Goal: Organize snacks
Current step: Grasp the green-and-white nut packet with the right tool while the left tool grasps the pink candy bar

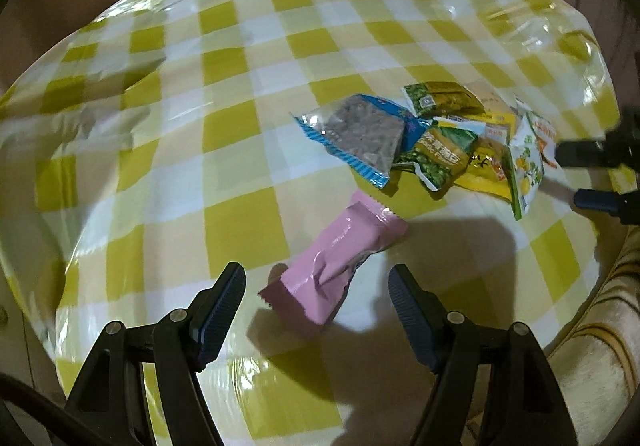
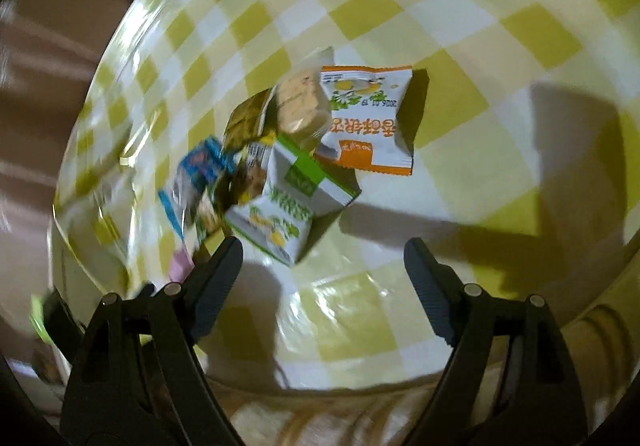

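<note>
Left wrist view: left tongs [image 1: 316, 282] gape, empty, over a light, crinkly pink packet [image 1: 338, 260] on the checked worktop [image 1: 160, 125], best pinched mid-body. Right wrist view: right tongs [image 2: 322, 258] parted, snack pile [image 2: 288, 149] at 11 o'clock

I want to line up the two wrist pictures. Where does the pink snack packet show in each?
Left wrist view: the pink packet lies low in the centre, just ahead of the open left gripper, apart from the pile.
Right wrist view: only a blurred pink corner shows at lower left, beside the right gripper's near finger.
Shared landmark: the white-and-green packet at the pile's edge.
</note>
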The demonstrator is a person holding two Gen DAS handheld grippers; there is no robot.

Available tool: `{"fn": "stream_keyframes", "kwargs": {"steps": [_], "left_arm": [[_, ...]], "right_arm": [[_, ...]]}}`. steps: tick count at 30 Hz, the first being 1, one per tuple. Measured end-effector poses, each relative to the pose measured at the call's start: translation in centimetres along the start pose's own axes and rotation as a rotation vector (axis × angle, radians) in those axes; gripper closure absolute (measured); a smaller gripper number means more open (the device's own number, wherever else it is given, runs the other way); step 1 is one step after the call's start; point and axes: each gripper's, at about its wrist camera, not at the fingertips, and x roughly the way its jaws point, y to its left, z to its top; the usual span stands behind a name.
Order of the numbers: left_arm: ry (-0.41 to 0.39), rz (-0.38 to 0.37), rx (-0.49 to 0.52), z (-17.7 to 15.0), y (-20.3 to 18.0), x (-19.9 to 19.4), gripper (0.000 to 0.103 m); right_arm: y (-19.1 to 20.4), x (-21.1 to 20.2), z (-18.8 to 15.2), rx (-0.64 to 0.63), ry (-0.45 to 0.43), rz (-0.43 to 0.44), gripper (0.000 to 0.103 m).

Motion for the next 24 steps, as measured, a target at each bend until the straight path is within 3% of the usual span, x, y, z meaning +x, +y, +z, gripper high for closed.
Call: {"fn": "stream_keyframes", "kwargs": {"steps": [4, 11, 15, 20, 22, 24], "left_arm": [[0.009, -0.032, -0.002, 0.3, 0.3, 0.8, 0.028], [0.016, -0.085, -0.011, 0.3, 0.6, 1.4, 0.03], [0.031, -0.11, -0.011, 0.4, 0.6, 1.8, 0.042], [0.037, -0.12, -0.006, 0.5, 0.5, 2.2, 0.05], [0.032, -0.123, -0.01, 0.5, 0.6, 2.0, 0.066], [0.03, -0.13, -0.023, 0.5, 0.8, 1.9, 0.074]], "right_arm": [[0.0, 0.9, 0.4, 0.101, 0.003, 0.032, 0.018], [1.4, 2.0, 1.2, 0.152, -0.042, 0.024, 0.018], [2.5, 2.7, 1.1, 0.145, -0.069, 0.009, 0.019], [2.9, 3.2, 1.0, 0.133, -0.074, -0.015, 0.03], [3.2, 3.4, 1.0, 0.105, -0.081, -0.038, 0.04], [3.2, 3.5, 1.0, 0.092, -0.082, -0.044, 0.046]]}}
